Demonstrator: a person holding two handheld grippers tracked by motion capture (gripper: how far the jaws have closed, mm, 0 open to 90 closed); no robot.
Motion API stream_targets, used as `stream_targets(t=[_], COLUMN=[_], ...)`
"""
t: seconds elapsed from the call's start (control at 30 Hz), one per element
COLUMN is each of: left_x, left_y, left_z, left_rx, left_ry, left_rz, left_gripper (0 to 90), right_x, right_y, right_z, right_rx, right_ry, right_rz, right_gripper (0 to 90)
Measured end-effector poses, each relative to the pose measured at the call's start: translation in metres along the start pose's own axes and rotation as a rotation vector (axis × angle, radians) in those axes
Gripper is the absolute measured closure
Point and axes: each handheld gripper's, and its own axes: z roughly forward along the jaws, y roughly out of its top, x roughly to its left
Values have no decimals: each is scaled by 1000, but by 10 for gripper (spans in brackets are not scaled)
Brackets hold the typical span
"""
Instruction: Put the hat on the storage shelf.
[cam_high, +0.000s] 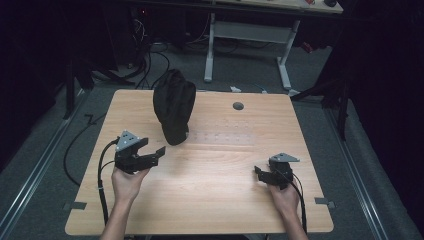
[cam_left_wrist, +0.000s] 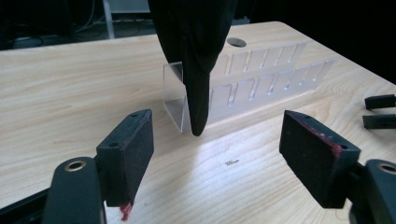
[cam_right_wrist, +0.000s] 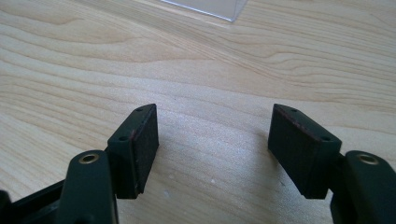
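Note:
A black cloth (cam_high: 173, 105) hangs draped over the left end of a clear plastic rack (cam_high: 225, 136) with several slots, in the middle of the wooden table (cam_high: 210, 200). In the left gripper view the cloth (cam_left_wrist: 196, 51) comes down to a point in front of the rack (cam_left_wrist: 261, 84). My left gripper (cam_high: 156, 154) is open and empty, just left of the cloth and aimed at it. My right gripper (cam_high: 258, 172) is open and empty, low over bare wood at the right, with the rack's corner (cam_right_wrist: 205, 7) ahead of it. The same gripper (cam_left_wrist: 379, 111) shows far right in the left gripper view.
A round grommet hole (cam_high: 238, 106) sits in the table near its far edge. Beyond the table stand a white desk frame (cam_high: 250, 35) and loose cables (cam_high: 145, 65) on the grey floor. A cable (cam_high: 102, 175) trails from each gripper toward the front edge.

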Motion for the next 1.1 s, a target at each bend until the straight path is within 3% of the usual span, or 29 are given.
stream_targets(t=[0.4, 0.87, 1.1], left_x=[8, 20, 27], left_y=[-21, -50, -63], left_z=[-4, 0, 5], left_rx=[32, 88, 118], left_ry=[22, 57, 81], left_rz=[0, -13, 3], left_gripper=[262, 266, 268], right_x=[0, 0, 0], right_y=[0, 0, 0], right_z=[0, 0, 0], right_rx=[-1, -1, -1], right_ry=[0, 0, 0], right_rz=[-2, -5, -5], right_gripper=[333, 333, 333])
